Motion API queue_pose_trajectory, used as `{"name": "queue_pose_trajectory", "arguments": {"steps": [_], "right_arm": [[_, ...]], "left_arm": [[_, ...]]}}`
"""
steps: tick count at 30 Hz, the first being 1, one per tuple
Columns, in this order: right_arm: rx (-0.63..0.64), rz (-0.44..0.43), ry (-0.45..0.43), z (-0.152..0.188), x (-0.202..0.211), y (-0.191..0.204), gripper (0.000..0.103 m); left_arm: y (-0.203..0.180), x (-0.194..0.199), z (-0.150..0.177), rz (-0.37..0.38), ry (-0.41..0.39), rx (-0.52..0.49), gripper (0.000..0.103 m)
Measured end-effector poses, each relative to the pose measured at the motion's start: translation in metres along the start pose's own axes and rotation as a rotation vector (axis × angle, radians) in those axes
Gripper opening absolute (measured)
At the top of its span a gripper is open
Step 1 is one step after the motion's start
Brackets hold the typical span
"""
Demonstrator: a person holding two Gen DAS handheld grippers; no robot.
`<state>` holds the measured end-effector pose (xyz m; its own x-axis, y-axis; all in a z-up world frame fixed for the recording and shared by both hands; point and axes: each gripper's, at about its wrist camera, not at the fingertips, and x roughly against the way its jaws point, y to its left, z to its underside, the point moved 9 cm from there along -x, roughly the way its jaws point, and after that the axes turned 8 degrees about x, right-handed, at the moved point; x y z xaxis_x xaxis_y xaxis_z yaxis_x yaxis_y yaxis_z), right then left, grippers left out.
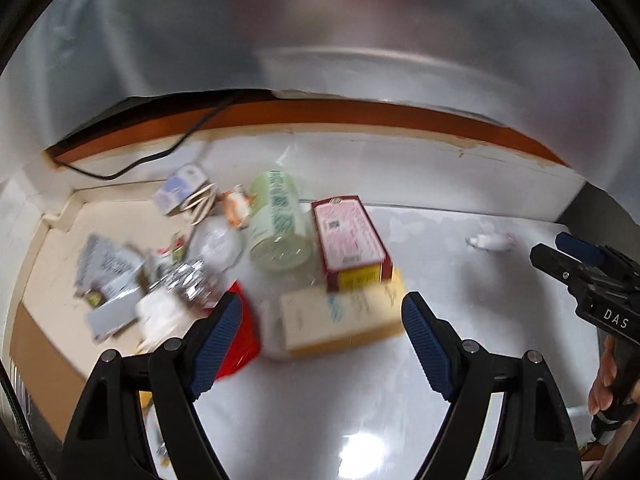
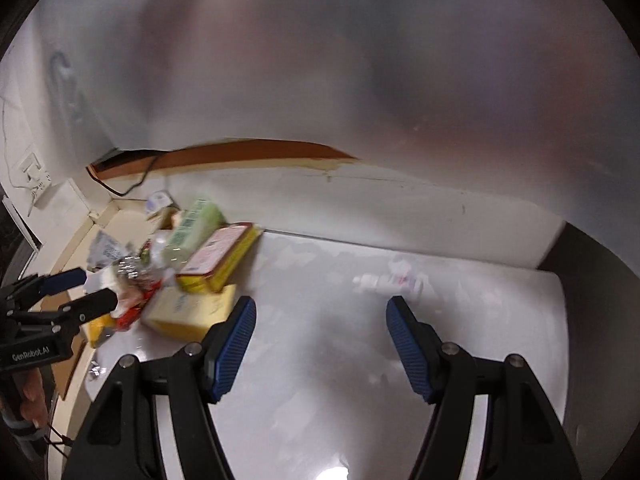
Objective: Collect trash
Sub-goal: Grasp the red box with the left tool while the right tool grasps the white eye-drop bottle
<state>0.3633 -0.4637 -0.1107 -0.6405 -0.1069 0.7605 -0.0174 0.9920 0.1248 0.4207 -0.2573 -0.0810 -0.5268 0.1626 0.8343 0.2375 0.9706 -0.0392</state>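
While the litter is heaped at the back of the white counter (image 1: pixel 460 320) — pink box (image 1: pixel 350 236), green canister (image 1: pixel 278 224), yellow carton (image 1: pixel 340 320) — nothing is yet collected. The left gripper (image 1: pixel 320 340) and right gripper (image 2: pixel 320 340) are held wide and empty.

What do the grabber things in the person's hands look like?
Each gripper is black, with two long fingers ending in ridged blue pads. The left gripper says "GenRobot.AI" in white; the right gripper says "DAS".
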Motion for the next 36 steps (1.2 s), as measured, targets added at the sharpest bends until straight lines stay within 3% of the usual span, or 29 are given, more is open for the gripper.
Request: {"name": "queue_pose_trajectory", "arguments": {"steps": [4, 9, 16, 18, 20, 21, 23, 29, 36], "right_arm": [[-0.002, -0.038, 0.038, 0.000, -0.034, -0.023, 0.068], [0.053, -0.025, 0.082, 0.004, -0.068, -0.037, 0.068], [0.170, 0.023, 0.150, 0.016, -0.101, -0.038, 0.068], [0.189, 0.037, 0.167, 0.022, -0.105, -0.039, 0.059], [0.218, 0.053, 0.159, 0.022, -0.103, -0.037, 0.045], [0.225, 0.069, 0.163, 0.023, -0.102, -0.037, 0.040], [0.231, 0.073, 0.170, 0.024, -0.099, -0.036, 0.024], [0.244, 0.104, 0.148, 0.033, -0.080, -0.023, 0.024], [0.201, 0.053, 0.072, 0.043, -0.025, 0.016, 0.024]], "left_arm": [[-0.021, -0.040, -0.015, -0.010, 0.030, -0.023, 0.080], [-0.037, -0.085, -0.025, -0.049, 0.085, -0.044, 0.080], [-0.035, -0.123, -0.028, -0.085, 0.144, 0.001, 0.080], [-0.034, -0.127, -0.026, -0.077, 0.161, 0.019, 0.079], [-0.035, -0.130, -0.024, -0.064, 0.181, 0.035, 0.059], [-0.032, -0.132, -0.024, -0.060, 0.190, 0.042, 0.058], [-0.032, -0.130, -0.023, -0.045, 0.180, 0.057, 0.058], [-0.023, -0.106, -0.014, -0.036, 0.149, 0.088, 0.057], [0.001, -0.025, 0.007, 0.018, 0.070, 0.072, 0.057]]}}
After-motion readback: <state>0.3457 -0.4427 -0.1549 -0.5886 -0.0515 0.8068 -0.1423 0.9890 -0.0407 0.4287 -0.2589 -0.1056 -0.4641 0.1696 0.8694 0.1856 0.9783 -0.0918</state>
